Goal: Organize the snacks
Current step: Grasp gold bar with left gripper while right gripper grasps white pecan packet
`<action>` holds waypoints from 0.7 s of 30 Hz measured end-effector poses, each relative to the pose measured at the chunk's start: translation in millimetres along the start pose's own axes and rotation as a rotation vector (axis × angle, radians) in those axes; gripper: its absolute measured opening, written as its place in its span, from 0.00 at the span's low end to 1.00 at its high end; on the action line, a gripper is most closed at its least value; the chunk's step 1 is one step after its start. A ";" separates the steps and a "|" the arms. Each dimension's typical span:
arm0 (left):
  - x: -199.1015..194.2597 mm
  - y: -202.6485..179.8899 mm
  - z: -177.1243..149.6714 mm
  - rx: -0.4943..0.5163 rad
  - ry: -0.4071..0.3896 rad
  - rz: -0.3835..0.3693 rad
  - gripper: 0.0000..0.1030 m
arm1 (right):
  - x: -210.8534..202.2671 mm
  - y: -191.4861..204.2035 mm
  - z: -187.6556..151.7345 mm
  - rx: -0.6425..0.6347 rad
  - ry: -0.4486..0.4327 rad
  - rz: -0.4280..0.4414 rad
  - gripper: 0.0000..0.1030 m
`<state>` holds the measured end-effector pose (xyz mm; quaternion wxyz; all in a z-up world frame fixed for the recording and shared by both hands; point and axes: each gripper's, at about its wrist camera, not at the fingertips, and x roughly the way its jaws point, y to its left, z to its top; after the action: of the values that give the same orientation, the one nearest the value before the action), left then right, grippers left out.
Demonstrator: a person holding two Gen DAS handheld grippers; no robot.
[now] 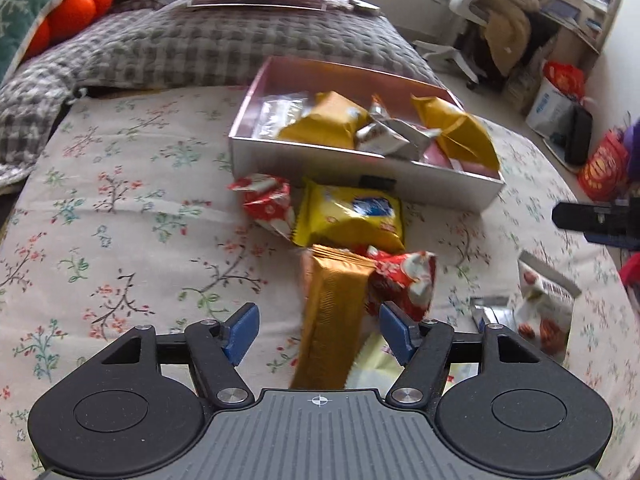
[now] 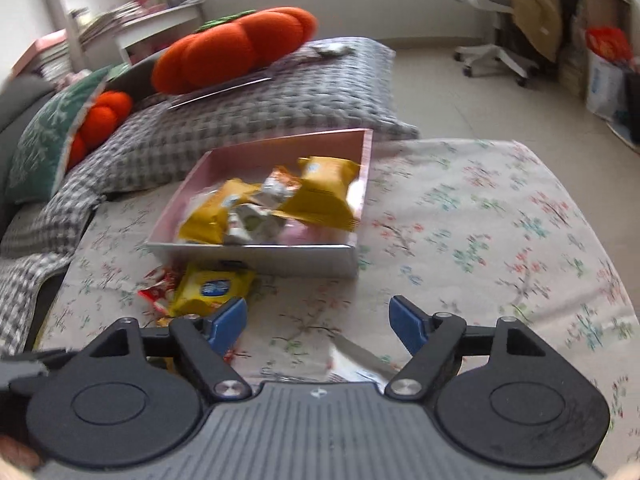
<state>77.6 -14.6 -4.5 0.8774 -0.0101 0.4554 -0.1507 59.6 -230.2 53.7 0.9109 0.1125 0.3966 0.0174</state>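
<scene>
Blurrily, yellow packet [image 1: 352, 216] label unreadable; blue patch.

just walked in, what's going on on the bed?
A person with two handheld grippers is sorting snacks into a pink box on the floral bedsheet. Several packets already lie in the box. Outside it remain a yellow packet, two red packets and an orange-gold bar. The left gripper is open with the bar between its fingers, not gripped. The right gripper is open and empty.
</scene>
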 end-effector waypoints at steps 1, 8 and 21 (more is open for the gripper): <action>1.8 -1.5 -0.5 0.009 0.001 -0.002 0.64 | -0.1 -5.5 -0.6 0.022 -0.001 -0.005 0.73; 9.9 0.2 -5.0 0.008 0.019 0.009 0.64 | 4.8 -18.4 -8.9 0.041 0.018 -0.064 0.73; 6.3 1.0 -1.8 0.005 0.008 0.010 0.64 | 8.7 -12.8 -20.4 0.089 0.136 -0.090 0.80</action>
<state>79.8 -15.2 -10.6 0.8764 -0.0049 0.4584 -0.1473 50.0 -237.7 31.2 0.8759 0.1333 0.4624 -0.0337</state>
